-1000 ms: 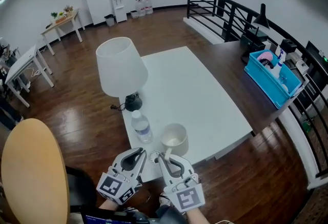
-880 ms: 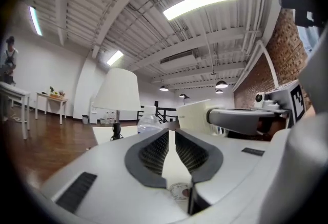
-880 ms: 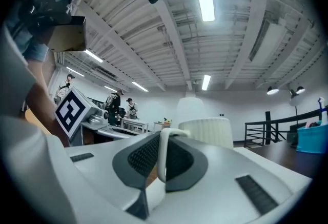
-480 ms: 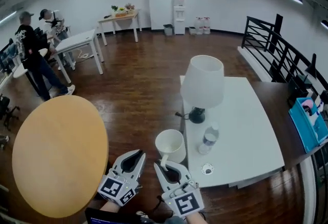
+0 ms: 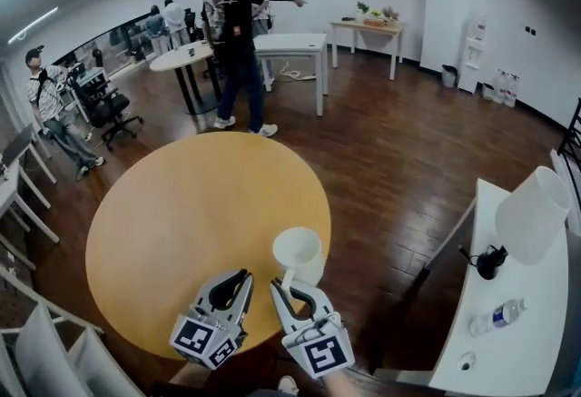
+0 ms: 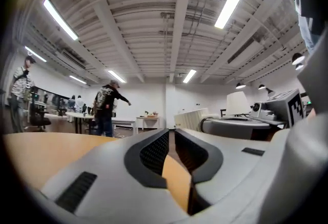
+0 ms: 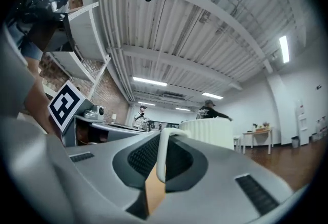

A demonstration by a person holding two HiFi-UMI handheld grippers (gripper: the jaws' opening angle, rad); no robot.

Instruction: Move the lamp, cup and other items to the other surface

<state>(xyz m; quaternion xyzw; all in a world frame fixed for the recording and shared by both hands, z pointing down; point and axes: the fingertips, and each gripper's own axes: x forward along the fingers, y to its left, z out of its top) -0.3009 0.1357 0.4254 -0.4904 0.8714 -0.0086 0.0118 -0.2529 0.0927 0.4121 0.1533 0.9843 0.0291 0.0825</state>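
1 view only: head view alone shows lamp [image 5: 531, 213] on white desk [image 5: 508, 359].
R gripper [image 5: 290, 284]: fingers pinch cup [image 5: 298, 252] handle, over round desk [image 5: 182, 213].
L gripper [image 5: 241, 277]: fingers near-closed, empty.

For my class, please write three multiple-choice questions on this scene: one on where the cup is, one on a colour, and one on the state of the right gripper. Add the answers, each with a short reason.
1. Where is the cup?
A. Over the round table
B. Inside a box
C. On a shelf

2. What colour is the lampshade?
A. Green
B. White
C. Red

3. What state is the right gripper in?
A. Open and empty
B. Shut on the cup's handle
C. Shut on a spoon

Answers:
1 A, since the head view shows the cup above the near edge of the tan round top.
2 B, since the shade is plain white.
3 B, since the right gripper view shows the white handle pinched between its pads.
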